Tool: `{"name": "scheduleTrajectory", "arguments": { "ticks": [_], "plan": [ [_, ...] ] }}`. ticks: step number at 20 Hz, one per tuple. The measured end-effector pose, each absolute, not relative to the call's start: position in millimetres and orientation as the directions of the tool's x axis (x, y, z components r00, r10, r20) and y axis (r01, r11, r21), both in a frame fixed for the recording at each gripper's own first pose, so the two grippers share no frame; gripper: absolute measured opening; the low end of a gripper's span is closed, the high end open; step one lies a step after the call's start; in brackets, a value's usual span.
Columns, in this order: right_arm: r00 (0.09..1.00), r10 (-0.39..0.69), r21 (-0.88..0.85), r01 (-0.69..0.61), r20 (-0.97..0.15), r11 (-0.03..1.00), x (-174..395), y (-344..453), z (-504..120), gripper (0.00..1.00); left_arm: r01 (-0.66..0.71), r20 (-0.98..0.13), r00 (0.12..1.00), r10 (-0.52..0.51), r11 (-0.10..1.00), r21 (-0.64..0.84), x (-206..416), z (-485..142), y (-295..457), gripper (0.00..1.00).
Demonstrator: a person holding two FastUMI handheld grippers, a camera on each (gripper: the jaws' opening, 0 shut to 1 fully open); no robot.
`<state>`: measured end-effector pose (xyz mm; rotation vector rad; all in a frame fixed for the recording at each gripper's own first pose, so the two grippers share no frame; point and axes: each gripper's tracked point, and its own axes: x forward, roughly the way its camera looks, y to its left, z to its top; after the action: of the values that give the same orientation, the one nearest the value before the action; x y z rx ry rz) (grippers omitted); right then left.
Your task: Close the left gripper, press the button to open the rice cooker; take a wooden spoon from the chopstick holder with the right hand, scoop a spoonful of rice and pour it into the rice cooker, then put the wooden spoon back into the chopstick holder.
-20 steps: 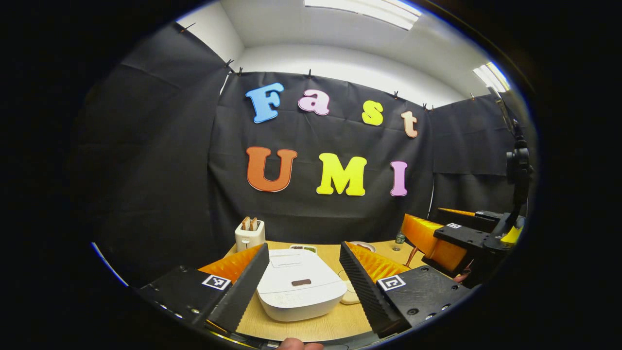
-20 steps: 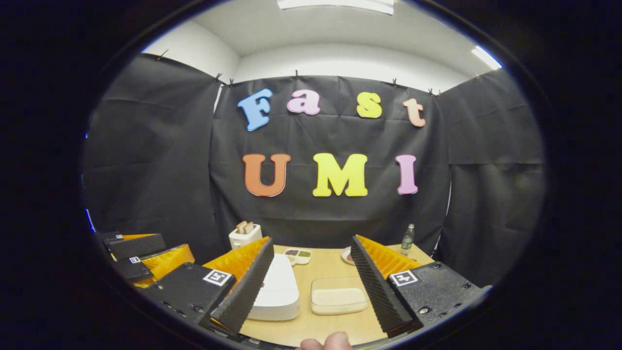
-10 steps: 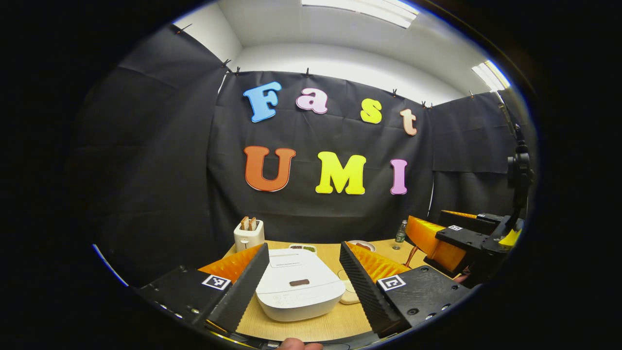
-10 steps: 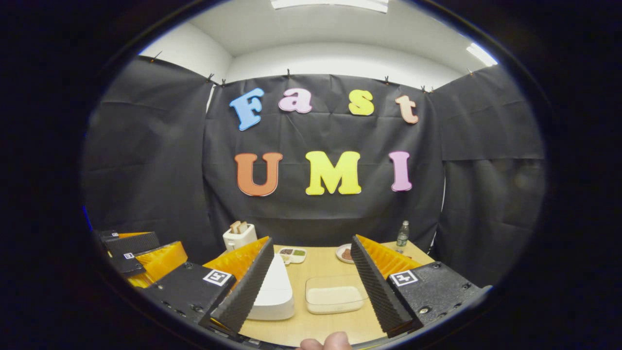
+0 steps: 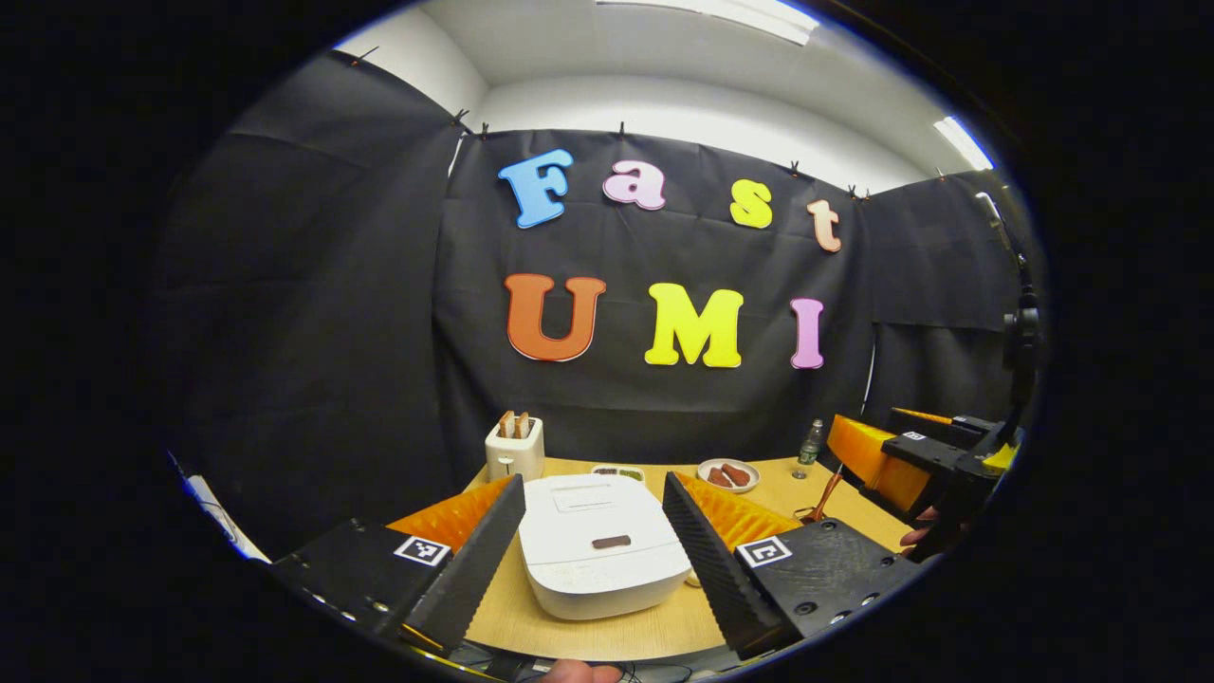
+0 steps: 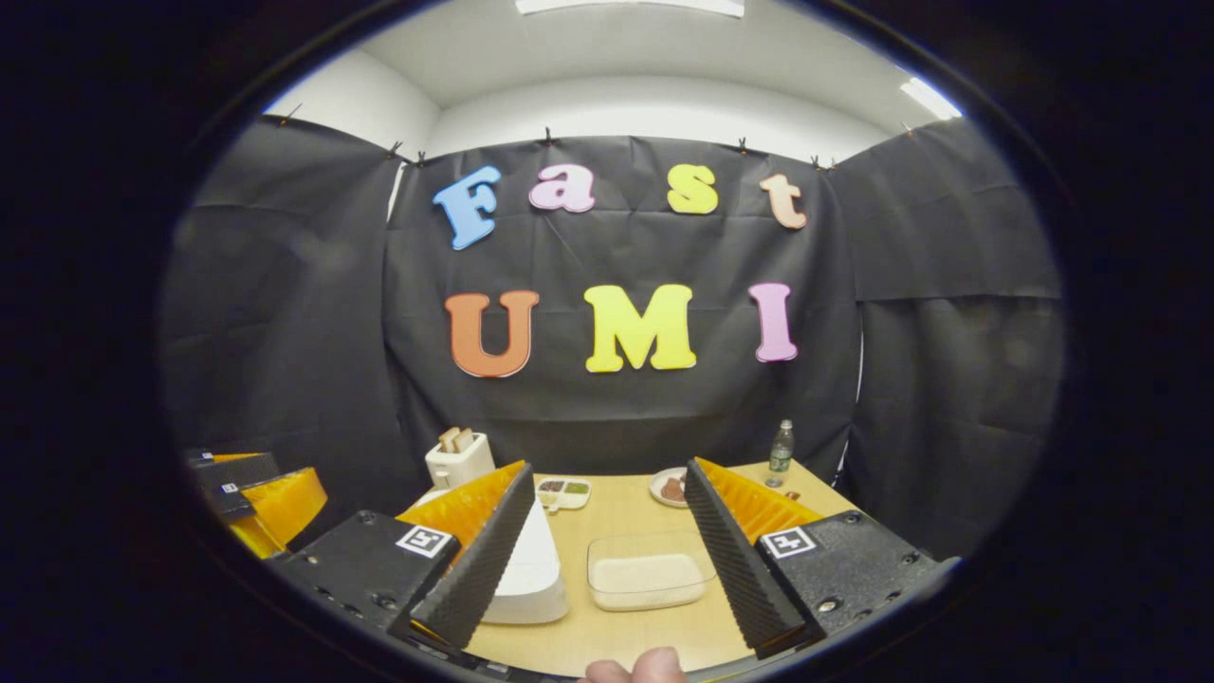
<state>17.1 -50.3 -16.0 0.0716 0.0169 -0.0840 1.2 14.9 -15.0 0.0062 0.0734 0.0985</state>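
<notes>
White cooker (image 5: pixel 602 545) sits lid down on the table (image 5: pixel 588 631), framed between my left claw's (image 5: pixel 593 541) spread fingers. My right claw (image 6: pixel 607 550) gapes too, gripping nothing, over the rice tray (image 6: pixel 648 574). Wooden spoon (image 5: pixel 823 498) stands at 3 o'clock of the cooker, untouched.

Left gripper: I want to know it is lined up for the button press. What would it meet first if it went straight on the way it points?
Probably the rice cooker, framed between the open left gripper.
</notes>
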Motion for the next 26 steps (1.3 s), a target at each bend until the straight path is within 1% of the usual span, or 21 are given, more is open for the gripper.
{"name": "scheduleTrajectory", "arguments": {
  "ticks": [5, 10, 12, 15, 17, 18, 19, 20, 21, 22, 23, 24, 25, 26],
  "plan": [
    [0.994, -0.11, 0.052, 0.108, 0.026, 0.993, 27, -84, -10, 1.0, -0.142, -0.114, 0.983, 0.142, 0.99, 0.003, 7, -30, 13, 0.94],
    [0.998, -0.059, -0.011, 0.059, 0.037, 0.998, 56, -111, -16, 1.0, -0.183, -0.24, 0.955, 0.174, 0.983, -0.015, 25, -67, -4, 0.94],
    [0.997, -0.041, -0.016, 0.042, 0.061, 0.999, 70, -128, -16, 1.0, -0.193, -0.299, 0.937, 0.182, 0.981, -0.009, 38, -89, -10, 0.94],
    [0.998, -0.017, -0.012, 0.018, 0.059, 1.0, 93, -155, -30, 1.0, -0.211, -0.397, 0.897, 0.193, 0.978, -0.001, 57, -115, -18, 0.94],
    [0.999, 0.002, 0.003, -0.002, 0.041, 1.0, 109, -170, -43, 1.0, -0.221, -0.445, 0.875, 0.19, 0.975, -0.019, 74, -125, -23, 0.83],
    [0.999, 0.014, 0.009, -0.014, 0.031, 1.0, 117, -177, -47, 1.0, -0.231, -0.466, 0.864, 0.192, 0.972, -0.028, 84, -128, -23, 0.65],
    [1.0, 0.021, 0.014, -0.021, 0.02, 1.0, 125, -184, -54, 1.0, -0.252, -0.486, 0.849, 0.207, 0.967, -0.028, 91, -130, -19, 0.56],
    [1.0, 0.029, 0.019, -0.029, 0.01, 0.999, 133, -191, -58, 1.0, -0.271, -0.51, 0.832, 0.217, 0.962, -0.032, 99, -136, -14, 0.4],
    [1.0, 0.031, 0.024, -0.031, 0.001, 0.999, 140, -199, -63, 1.0, -0.284, -0.538, 0.815, 0.217, 0.958, -0.043, 106, -143, -11, 0.31],
    [0.999, 0.033, 0.023, -0.033, -0.008, 0.999, 147, -206, -66, 1.0, -0.3, -0.574, 0.79, 0.217, 0.952, -0.053, 110, -149, -9, 0.1],
    [0.999, 0.034, 0.02, -0.034, -0.005, 0.999, 152, -212, -68, 1.0, -0.308, -0.603, 0.77, 0.206, 0.949, -0.069, 114, -156, -7, 0.0],
    [0.999, 0.039, 0.019, -0.039, -0.001, 0.999, 157, -215, -67, 1.0, -0.313, -0.622, 0.757, 0.201, 0.947, -0.075, 103, -157, -8, 0.02],
    [0.999, 0.045, 0.016, -0.045, 0.0, 0.999, 162, -218, -69, 1.0, -0.306, -0.631, 0.752, 0.19, 0.949, -0.078, 121, -164, -5, 0.0],
    [0.998, 0.055, 0.012, -0.055, -0.004, 0.998, 166, -219, -71, 1.0, -0.296, -0.642, 0.745, 0.179, 0.952, -0.078, 124, -169, -4, 0.0]
  ]
}}
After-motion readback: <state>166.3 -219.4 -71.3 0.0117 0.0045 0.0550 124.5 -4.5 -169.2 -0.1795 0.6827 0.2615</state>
